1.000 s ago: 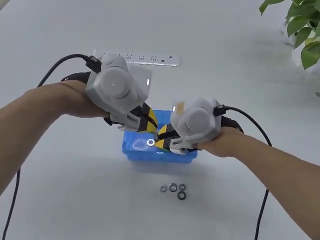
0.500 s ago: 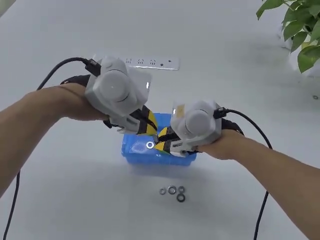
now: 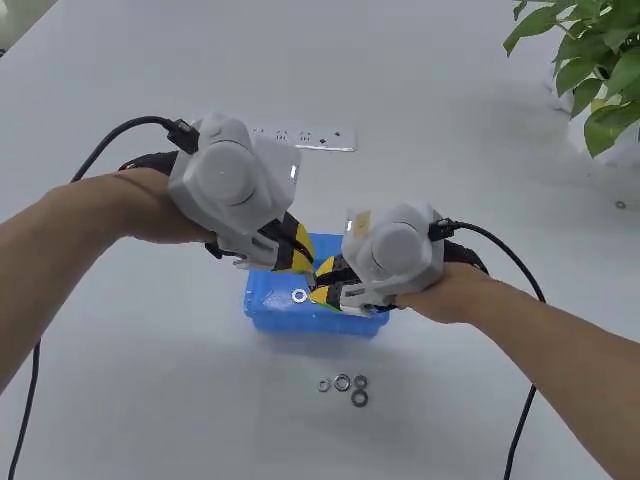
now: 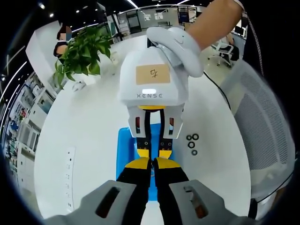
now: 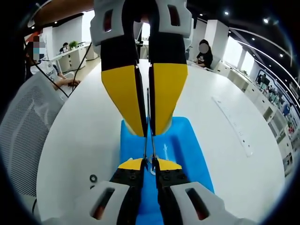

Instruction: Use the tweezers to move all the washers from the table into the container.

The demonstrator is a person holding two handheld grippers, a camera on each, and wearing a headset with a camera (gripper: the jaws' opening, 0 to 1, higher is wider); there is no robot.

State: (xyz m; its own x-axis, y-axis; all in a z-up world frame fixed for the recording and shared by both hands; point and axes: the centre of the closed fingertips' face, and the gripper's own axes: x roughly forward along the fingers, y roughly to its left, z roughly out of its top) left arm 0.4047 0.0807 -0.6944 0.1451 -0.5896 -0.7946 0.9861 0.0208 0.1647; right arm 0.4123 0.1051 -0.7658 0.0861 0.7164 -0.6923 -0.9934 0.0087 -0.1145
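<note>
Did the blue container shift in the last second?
No. The blue container sits the same way behind the loose washers; the whole view slid, so the camera moved.

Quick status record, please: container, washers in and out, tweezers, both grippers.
container: blue, open top
washer in container: one
washers on table: four, clustered on the person's side of the container
tweezers: thin, running between both pairs of jaws
left gripper: appears shut on tweezers, over container
right gripper: appears shut on tweezers, tip to tip with left gripper
power strip: beyond container
</note>
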